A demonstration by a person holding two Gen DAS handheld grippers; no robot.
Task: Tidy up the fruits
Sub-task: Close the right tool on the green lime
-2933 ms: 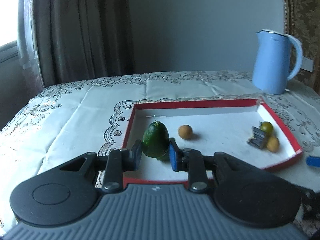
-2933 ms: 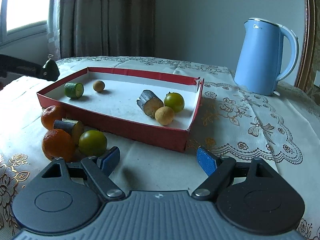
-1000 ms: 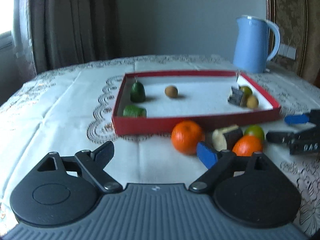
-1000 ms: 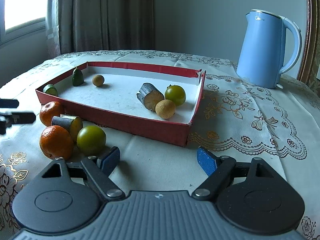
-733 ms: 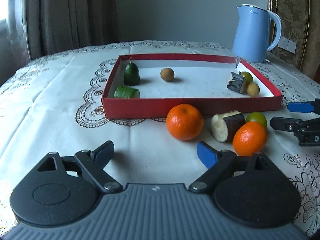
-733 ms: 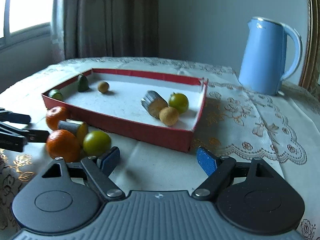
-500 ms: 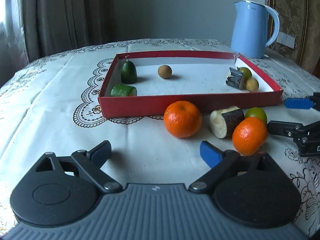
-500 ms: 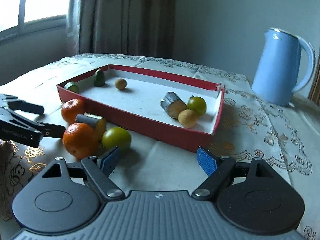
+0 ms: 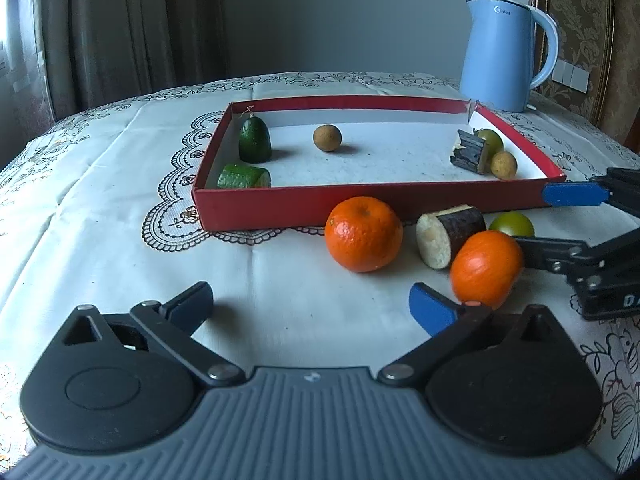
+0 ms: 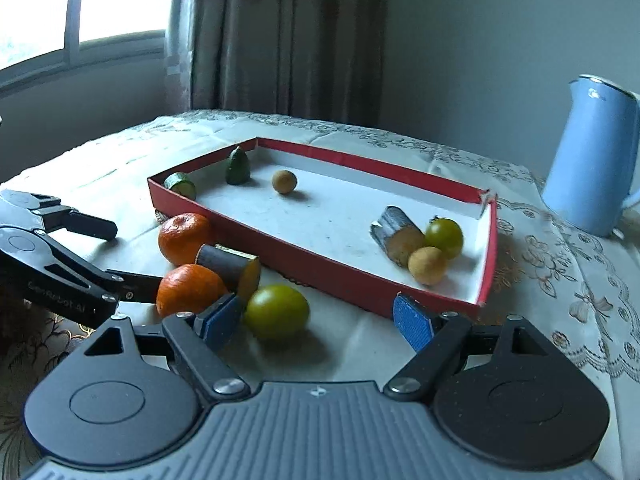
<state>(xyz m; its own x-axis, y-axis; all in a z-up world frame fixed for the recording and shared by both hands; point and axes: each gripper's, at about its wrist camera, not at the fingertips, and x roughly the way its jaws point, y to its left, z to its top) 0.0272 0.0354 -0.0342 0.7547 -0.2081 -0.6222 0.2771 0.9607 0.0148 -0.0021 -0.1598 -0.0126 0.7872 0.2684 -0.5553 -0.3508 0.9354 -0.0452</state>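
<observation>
A red tray (image 9: 376,200) (image 10: 320,258) holds two green avocado pieces (image 9: 255,145), two brown longans (image 9: 327,138), a dark cane piece (image 9: 469,152) and a green fruit (image 9: 491,140). In front of it on the cloth lie two oranges (image 9: 363,233) (image 9: 486,268), a cut cane piece (image 9: 450,236) and a green fruit (image 10: 277,311). My left gripper (image 9: 316,306) is open and empty, just short of the oranges. My right gripper (image 10: 318,322) is open, its jaws on either side of the green fruit without touching it.
A blue kettle (image 9: 504,54) stands behind the tray's right corner. The table has a white lace cloth (image 9: 100,208). Curtains (image 10: 288,40) and a window (image 10: 80,12) are at the back. The two grippers face each other across the loose fruit.
My left gripper left the avocado piece in the tray, opened and drew back to the loose fruit. My right gripper moved in around the green fruit.
</observation>
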